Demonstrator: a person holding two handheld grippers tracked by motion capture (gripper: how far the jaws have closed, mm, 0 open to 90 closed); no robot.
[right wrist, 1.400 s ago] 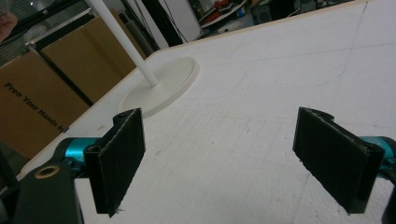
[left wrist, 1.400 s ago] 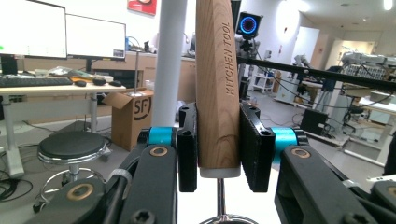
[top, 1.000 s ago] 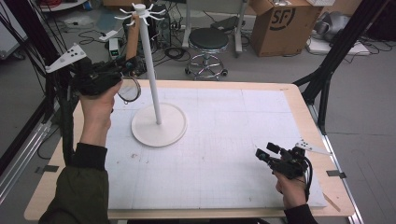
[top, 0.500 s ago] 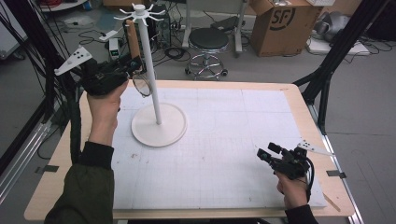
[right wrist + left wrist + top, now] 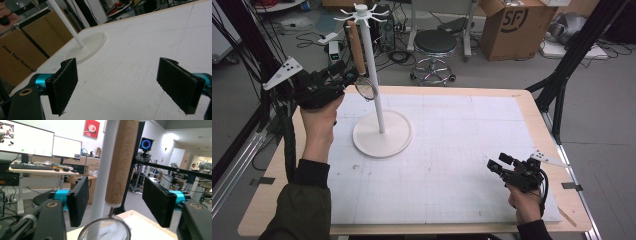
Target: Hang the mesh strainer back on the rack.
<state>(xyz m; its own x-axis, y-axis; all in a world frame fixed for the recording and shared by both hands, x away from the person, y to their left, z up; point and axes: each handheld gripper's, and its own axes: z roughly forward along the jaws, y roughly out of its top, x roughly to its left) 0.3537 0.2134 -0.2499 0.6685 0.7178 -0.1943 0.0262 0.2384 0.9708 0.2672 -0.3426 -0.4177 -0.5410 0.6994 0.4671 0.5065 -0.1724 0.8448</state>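
Strainer (image 5: 364, 85) hangs by its wooden handle (image 5: 121, 162) from a top peg of the white rack (image 5: 371, 65), at the table's 10 o'clock. Left gripper (image 5: 343, 79) straddles the handle, jaws just been opening, pads clear, so the peg carries it. Right gripper (image 5: 498, 165) idles wide open and empty at 4 o'clock, out of the way.

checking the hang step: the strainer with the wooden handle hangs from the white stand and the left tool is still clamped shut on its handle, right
Not quite. The left tool is open: the left gripper view shows both pads clear of the wooden handle, its jaws having just been opening. The strainer does hang from the white stand.
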